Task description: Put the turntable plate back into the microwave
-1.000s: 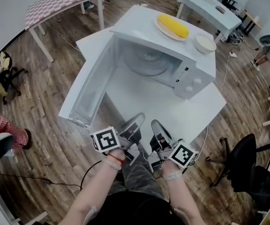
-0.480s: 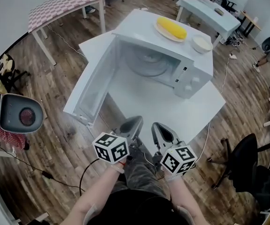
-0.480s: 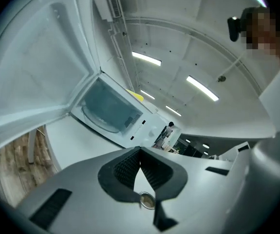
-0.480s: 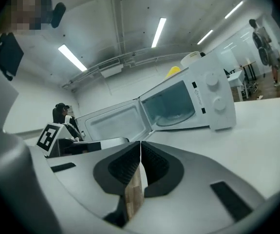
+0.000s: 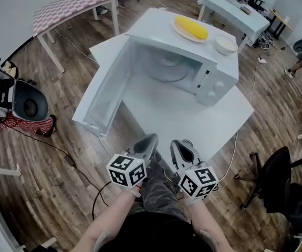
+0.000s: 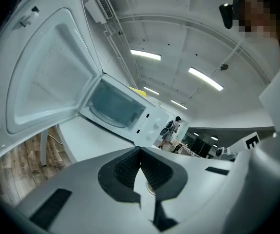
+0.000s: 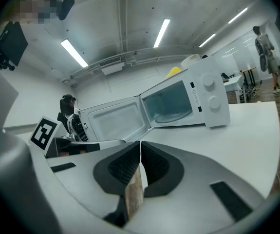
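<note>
The white microwave (image 5: 185, 62) stands on a white table (image 5: 193, 122) with its door (image 5: 106, 91) swung wide open to the left. The glass turntable plate (image 5: 167, 67) lies inside the cavity; it also shows in the right gripper view (image 7: 171, 115). My left gripper (image 5: 146, 142) and right gripper (image 5: 180, 147) hover side by side at the table's near edge, well short of the microwave. Both are shut with nothing between the pads. In the left gripper view the pads (image 6: 130, 164) meet, and the open door (image 6: 47, 87) fills the left.
On top of the microwave sit a plate with a yellow corn cob (image 5: 191, 28) and a small white bowl (image 5: 226, 45). A round grey device (image 5: 29, 104) is on the floor at left. A black chair (image 5: 277, 185) stands at right, a patterned table (image 5: 72, 4) behind.
Both grippers have drawn back slightly toward my body and stay shut. The round grey device on the floor at left has come into view and shifted.
</note>
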`<state>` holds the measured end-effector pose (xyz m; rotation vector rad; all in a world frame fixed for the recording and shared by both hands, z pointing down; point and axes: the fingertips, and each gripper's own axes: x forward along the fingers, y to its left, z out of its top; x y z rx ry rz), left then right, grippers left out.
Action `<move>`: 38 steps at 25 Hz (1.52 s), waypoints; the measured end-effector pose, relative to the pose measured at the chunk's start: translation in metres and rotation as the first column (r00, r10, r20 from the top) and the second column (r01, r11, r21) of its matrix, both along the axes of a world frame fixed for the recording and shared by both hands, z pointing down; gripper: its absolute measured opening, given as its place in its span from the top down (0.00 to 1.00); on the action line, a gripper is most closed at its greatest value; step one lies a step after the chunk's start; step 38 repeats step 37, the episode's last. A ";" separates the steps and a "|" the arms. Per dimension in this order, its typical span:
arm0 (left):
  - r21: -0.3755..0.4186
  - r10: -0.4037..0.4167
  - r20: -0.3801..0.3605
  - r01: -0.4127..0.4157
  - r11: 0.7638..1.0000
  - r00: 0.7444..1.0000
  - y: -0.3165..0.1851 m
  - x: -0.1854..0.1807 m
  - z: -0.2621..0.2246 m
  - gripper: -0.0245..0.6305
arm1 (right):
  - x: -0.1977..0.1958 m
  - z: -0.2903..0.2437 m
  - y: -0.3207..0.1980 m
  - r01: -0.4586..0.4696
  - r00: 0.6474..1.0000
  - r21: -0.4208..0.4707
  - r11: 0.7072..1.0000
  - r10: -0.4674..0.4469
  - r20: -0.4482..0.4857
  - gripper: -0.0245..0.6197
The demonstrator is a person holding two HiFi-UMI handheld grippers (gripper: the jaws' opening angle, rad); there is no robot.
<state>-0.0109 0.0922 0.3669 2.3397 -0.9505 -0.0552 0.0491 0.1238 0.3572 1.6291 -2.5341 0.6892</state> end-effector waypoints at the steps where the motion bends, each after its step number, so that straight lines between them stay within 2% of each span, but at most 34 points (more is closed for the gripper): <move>1: -0.002 -0.005 0.001 0.005 1.000 1.000 0.002 -0.002 0.001 0.94 | -0.001 0.001 0.002 -0.001 1.000 0.001 1.000 0.001 -0.003 0.92; 11: 0.001 -0.010 0.027 0.010 1.000 1.000 0.021 -0.005 0.004 0.94 | -0.009 -0.002 0.014 0.025 0.999 0.021 0.999 -0.024 -0.046 0.92; 19: 0.016 -0.025 0.020 0.025 1.000 0.999 0.025 -0.009 -0.003 0.94 | -0.017 -0.007 0.024 0.047 0.997 0.032 0.998 -0.045 -0.064 0.92; 24: 0.016 -0.031 0.024 0.031 0.999 0.999 0.023 -0.009 -0.001 0.94 | -0.018 0.000 0.023 0.072 0.995 0.012 0.997 -0.071 -0.076 0.92; 30: -0.022 -0.055 0.025 0.055 0.998 0.998 0.012 -0.017 0.007 0.94 | -0.022 0.009 0.012 0.088 0.993 -0.021 0.996 -0.089 -0.072 0.92; 38: -0.064 -0.078 0.031 0.080 0.995 0.996 -0.009 -0.003 0.021 0.94 | -0.010 0.014 -0.008 0.101 0.992 -0.039 0.994 -0.104 -0.078 0.92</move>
